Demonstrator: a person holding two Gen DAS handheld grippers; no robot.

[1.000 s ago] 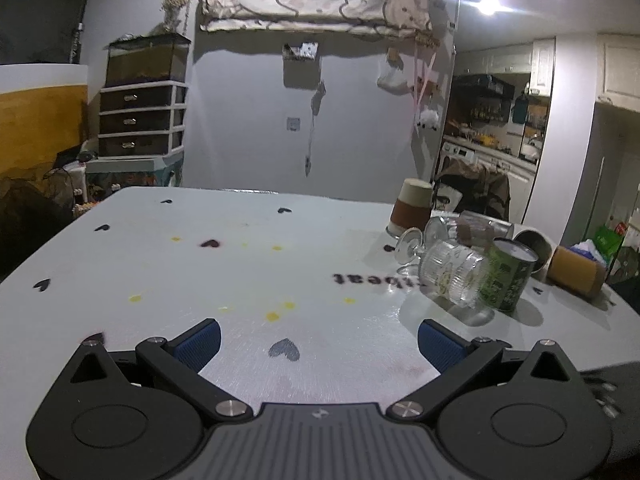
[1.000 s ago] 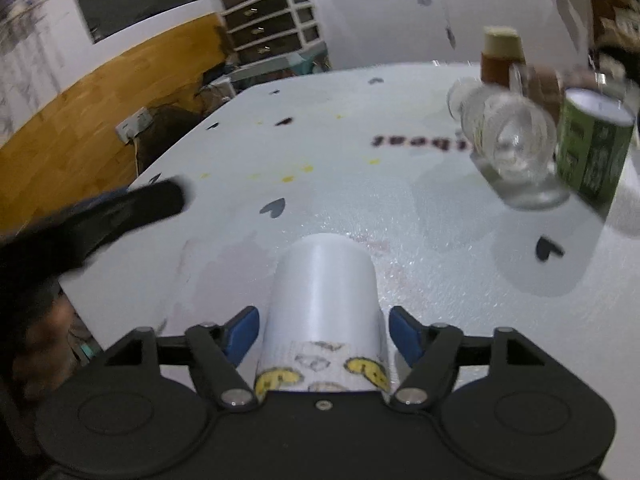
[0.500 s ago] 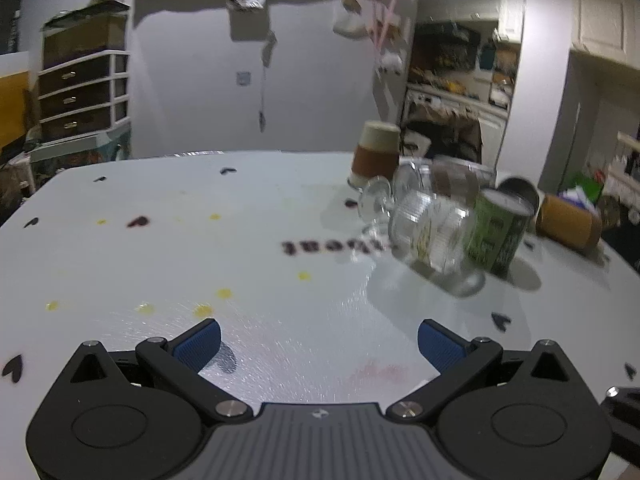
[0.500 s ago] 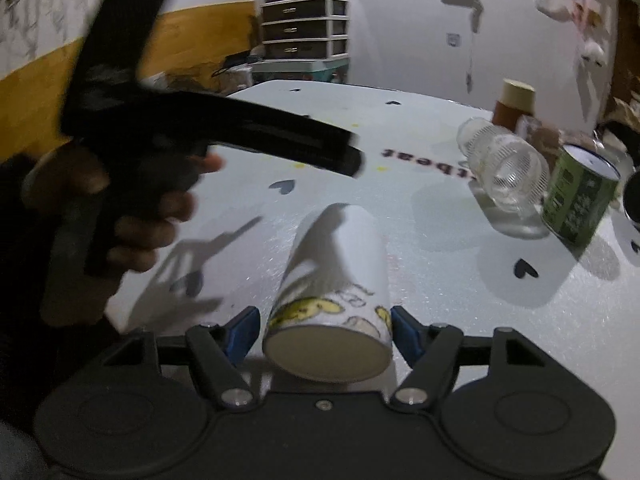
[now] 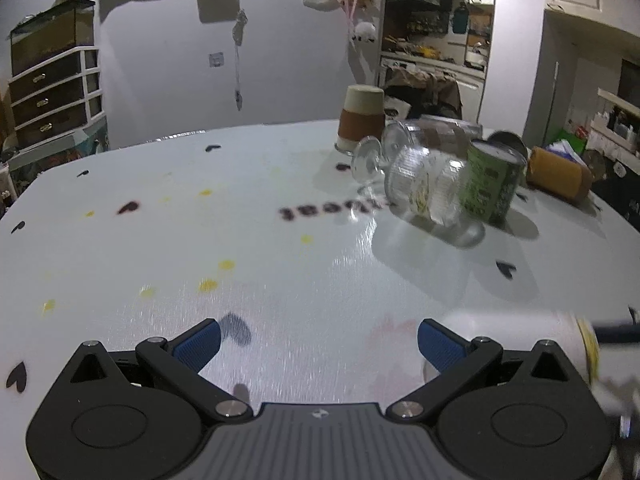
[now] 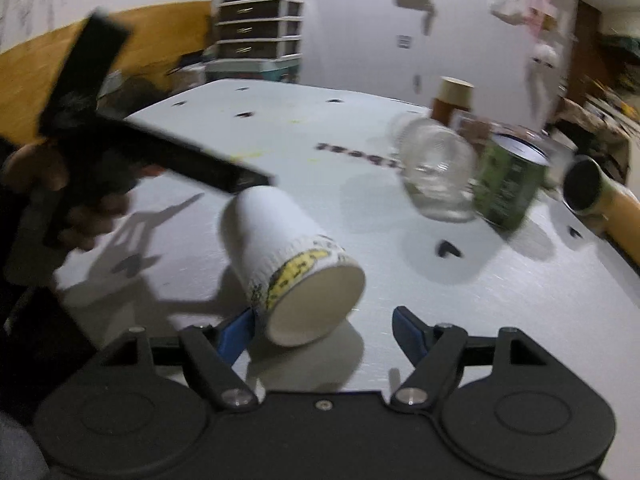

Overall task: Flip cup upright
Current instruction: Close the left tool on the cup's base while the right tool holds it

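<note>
A white paper cup [image 6: 286, 264] with a yellow smiley print lies on its side on the white table [image 6: 520, 320], base toward the camera, tilted left. My right gripper [image 6: 322, 330] is open; the cup rests between its fingers, against the left blue pad [image 6: 236, 332] and clear of the right one. The cup shows blurred at the lower right of the left wrist view [image 5: 520, 336]. My left gripper [image 5: 318, 342] is open and empty over the table, and appears in the right wrist view [image 6: 160, 152] just left of and above the cup.
A cluster stands at the table's far right: a clear glass jar on its side [image 5: 428, 188], a green can [image 5: 492, 184], an inverted brown paper cup [image 5: 360, 120], an orange tube on its side [image 5: 560, 176]. Heart stickers and yellow spots mark the table.
The right gripper has opened and the cup now lies loose, tipped leftward between its fingers. The left gripper has moved right, closer to the cup.
</note>
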